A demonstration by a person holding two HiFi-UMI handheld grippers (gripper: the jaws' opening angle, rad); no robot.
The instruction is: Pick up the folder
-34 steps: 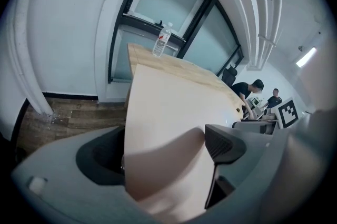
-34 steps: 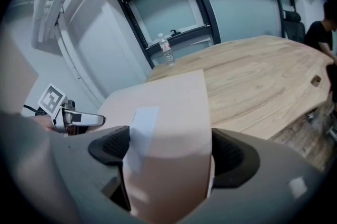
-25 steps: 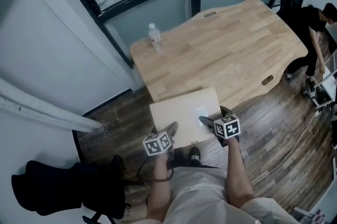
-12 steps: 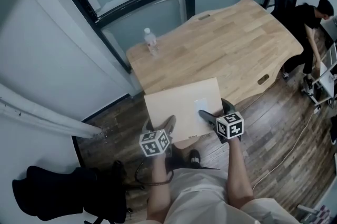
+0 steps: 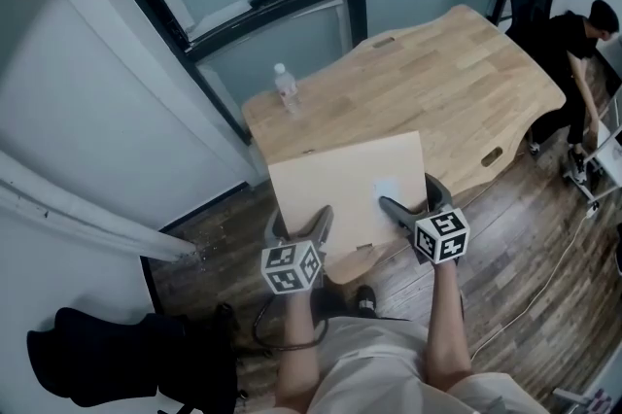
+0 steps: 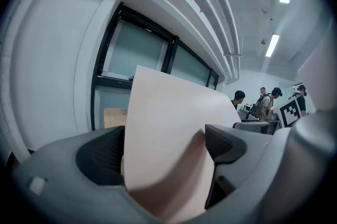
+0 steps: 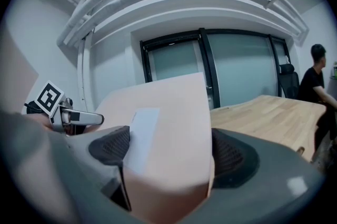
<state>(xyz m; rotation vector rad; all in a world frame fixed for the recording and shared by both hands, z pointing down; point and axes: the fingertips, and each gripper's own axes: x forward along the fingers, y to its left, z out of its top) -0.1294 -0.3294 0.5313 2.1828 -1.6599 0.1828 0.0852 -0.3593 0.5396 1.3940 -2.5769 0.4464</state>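
Observation:
The folder (image 5: 342, 190) is a flat beige sheet with a small white label (image 5: 387, 189), held up over the near edge of the wooden table (image 5: 437, 72). My left gripper (image 5: 317, 224) is shut on its near left edge and my right gripper (image 5: 397, 208) on its near right edge. In the left gripper view the folder (image 6: 174, 128) fills the gap between both pads of the left gripper (image 6: 164, 149) and bends slightly. In the right gripper view the folder (image 7: 174, 112), with its label (image 7: 142, 131), stands between the right gripper's (image 7: 167, 152) pads.
A clear water bottle (image 5: 286, 87) stands at the table's far left corner by the dark-framed windows (image 5: 253, 4). A person (image 5: 583, 43) bends over at the far right. A black bag (image 5: 126, 363) lies at lower left. A white cable (image 5: 525, 291) runs across the wood floor.
Both grippers have stayed shut on the folder and raised it; it now looks larger and sits further over the table edge. The right gripper has shifted right and down.

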